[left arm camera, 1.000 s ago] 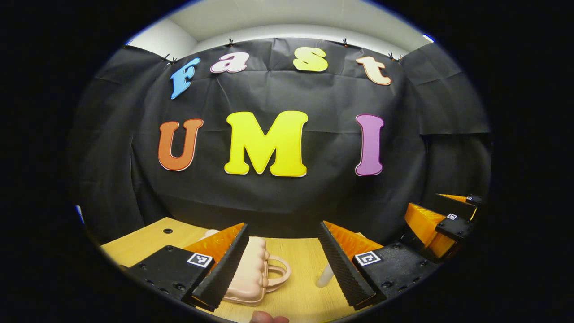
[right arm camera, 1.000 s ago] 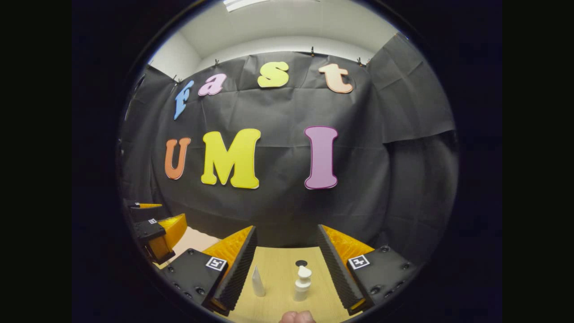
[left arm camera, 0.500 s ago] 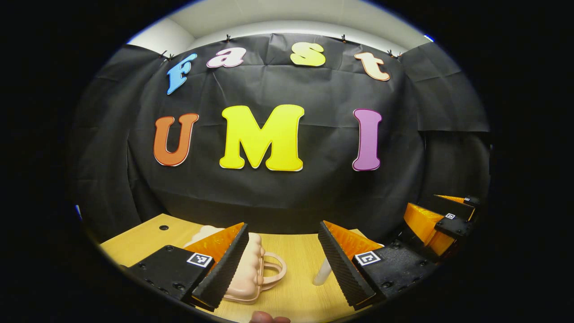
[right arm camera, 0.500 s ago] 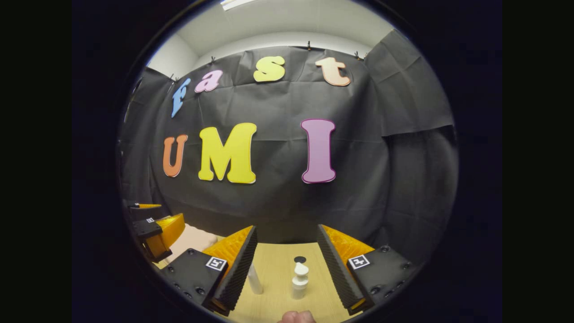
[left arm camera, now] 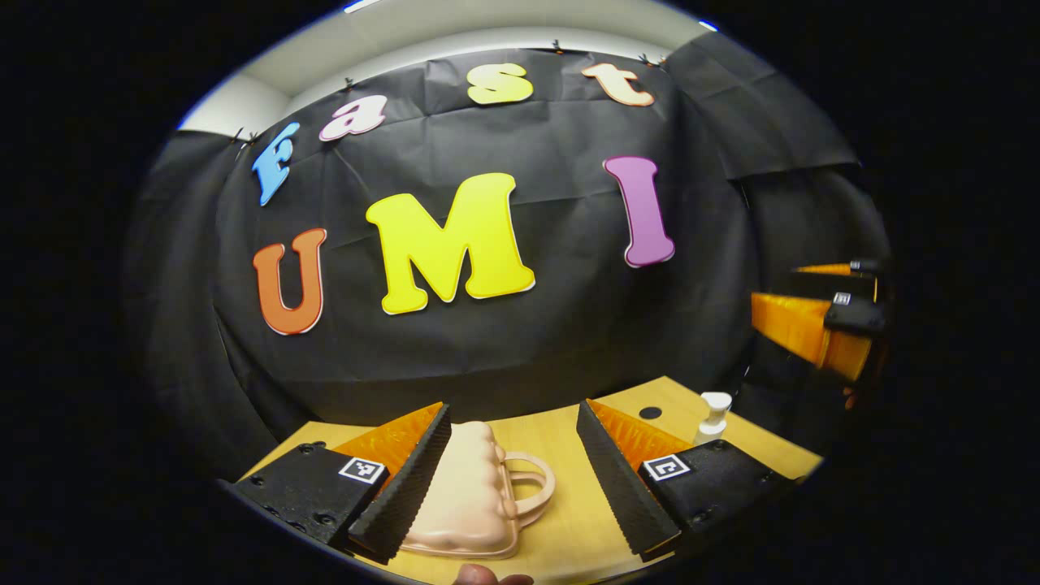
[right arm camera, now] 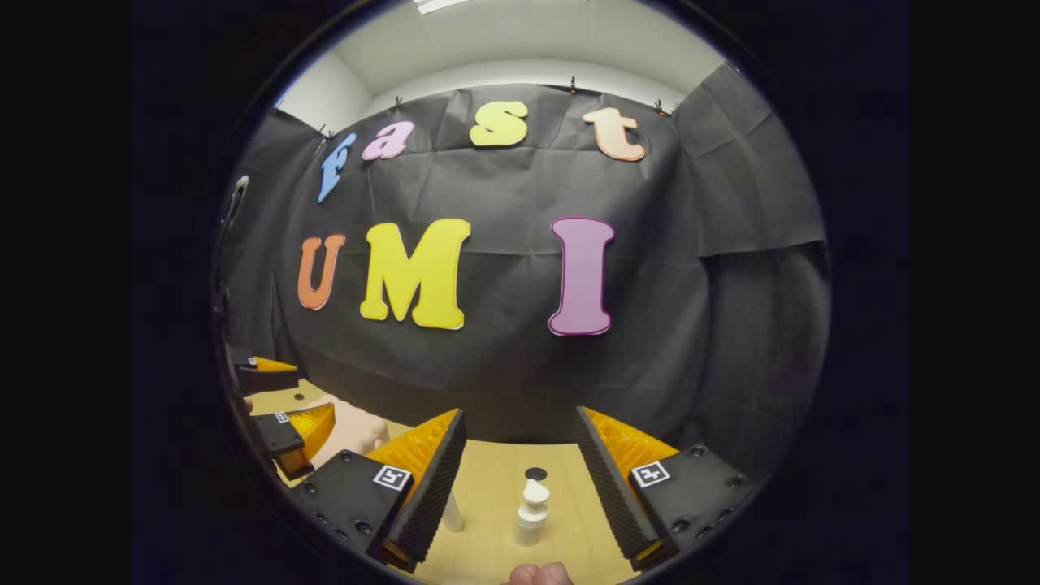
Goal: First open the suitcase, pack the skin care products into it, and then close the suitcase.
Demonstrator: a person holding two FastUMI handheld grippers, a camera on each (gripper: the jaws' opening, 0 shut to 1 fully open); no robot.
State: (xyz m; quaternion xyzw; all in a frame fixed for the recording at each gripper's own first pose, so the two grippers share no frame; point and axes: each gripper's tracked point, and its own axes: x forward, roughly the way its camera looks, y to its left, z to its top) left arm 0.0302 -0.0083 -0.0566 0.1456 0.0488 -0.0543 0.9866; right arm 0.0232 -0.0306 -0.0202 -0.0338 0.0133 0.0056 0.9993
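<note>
Table point(left arm camera: 561, 528): pale wood, running back to the booth wall, a small dark hole point(right arm camera: 535, 473) near the far edge.

Suitcase point(left arm camera: 471, 504): small, peach-pink, ribbed shell, lid down, loop handle pointing right. It lies flat on the table, close in front of my left gripper point(left arm camera: 512, 479), partly behind that gripper's left finger. In the right gripper view a bit of it shows at far left point(right arm camera: 349, 426).

My left gripper: jaws wide apart, nothing between them but table and suitcase, holding nothing.

My right gripper point(right arm camera: 520, 479): jaws equally wide, empty, above the table. From the left gripper view it sits off to the right point(left arm camera: 812, 325).

Pump bottle point(right arm camera: 531, 515): white, upright, between my right fingers, touching neither.

Tube point(right arm camera: 452, 512): white, upright, just left of the bottle, partly hidden by my right gripper's left finger.
</note>
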